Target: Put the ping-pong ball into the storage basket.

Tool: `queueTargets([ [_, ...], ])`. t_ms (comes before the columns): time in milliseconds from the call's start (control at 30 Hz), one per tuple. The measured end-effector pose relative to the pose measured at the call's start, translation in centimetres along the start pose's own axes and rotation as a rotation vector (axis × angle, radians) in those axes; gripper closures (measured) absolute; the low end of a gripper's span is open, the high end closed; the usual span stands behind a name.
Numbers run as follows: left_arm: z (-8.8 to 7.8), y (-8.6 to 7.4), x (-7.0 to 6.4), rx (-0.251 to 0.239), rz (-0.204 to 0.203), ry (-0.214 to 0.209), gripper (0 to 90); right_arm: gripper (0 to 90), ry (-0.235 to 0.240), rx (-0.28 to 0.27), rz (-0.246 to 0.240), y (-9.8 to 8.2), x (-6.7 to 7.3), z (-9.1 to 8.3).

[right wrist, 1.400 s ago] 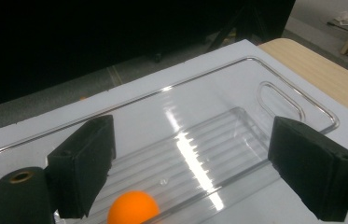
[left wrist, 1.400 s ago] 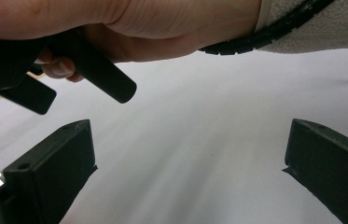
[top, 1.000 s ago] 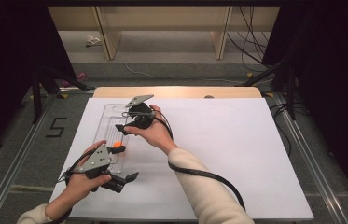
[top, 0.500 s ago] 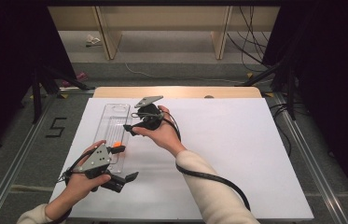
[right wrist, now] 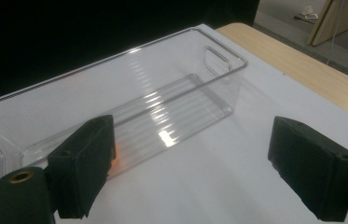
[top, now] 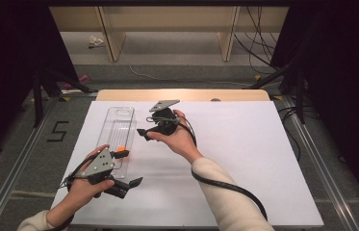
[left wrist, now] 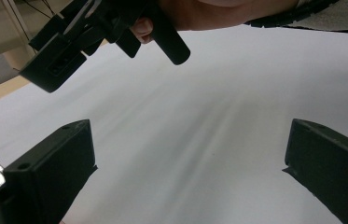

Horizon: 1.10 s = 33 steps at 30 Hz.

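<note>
High view: clear bin (top: 119, 126) on desk (top: 244, 159); right gripper (top: 152, 130) just beside bin, jaws spread; left gripper (top: 128, 168) at bin's near end, jaws spread, empty.

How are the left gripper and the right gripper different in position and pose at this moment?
The left gripper sits near the table's front edge, beside the near end of the clear plastic bin; the right gripper is farther back, beside the bin's middle. The left gripper's jaws point toward the open white sheet; the right gripper's jaws point at the bin. Both are open and hold nothing.
</note>
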<state>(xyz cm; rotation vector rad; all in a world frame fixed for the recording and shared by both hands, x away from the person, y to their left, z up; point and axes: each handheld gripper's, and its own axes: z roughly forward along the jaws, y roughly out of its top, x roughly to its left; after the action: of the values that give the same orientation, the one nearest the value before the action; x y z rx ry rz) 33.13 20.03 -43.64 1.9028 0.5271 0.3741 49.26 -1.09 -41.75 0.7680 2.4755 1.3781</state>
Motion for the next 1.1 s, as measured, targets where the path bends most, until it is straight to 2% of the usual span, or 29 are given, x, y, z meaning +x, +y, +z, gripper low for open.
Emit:
queueTargets([
  [467,0.0,0.0,0.0,0.0,0.0,0.002,1.1,16.0,-0.026,-0.004,0.015,-1.3,-1.0,-2.3],
  [1100,0.0,0.0,0.0,0.001,-0.001,0.003,1.0,16.0,-0.047,-0.008,0.036,-2.8,-1.8,-4.6],
])
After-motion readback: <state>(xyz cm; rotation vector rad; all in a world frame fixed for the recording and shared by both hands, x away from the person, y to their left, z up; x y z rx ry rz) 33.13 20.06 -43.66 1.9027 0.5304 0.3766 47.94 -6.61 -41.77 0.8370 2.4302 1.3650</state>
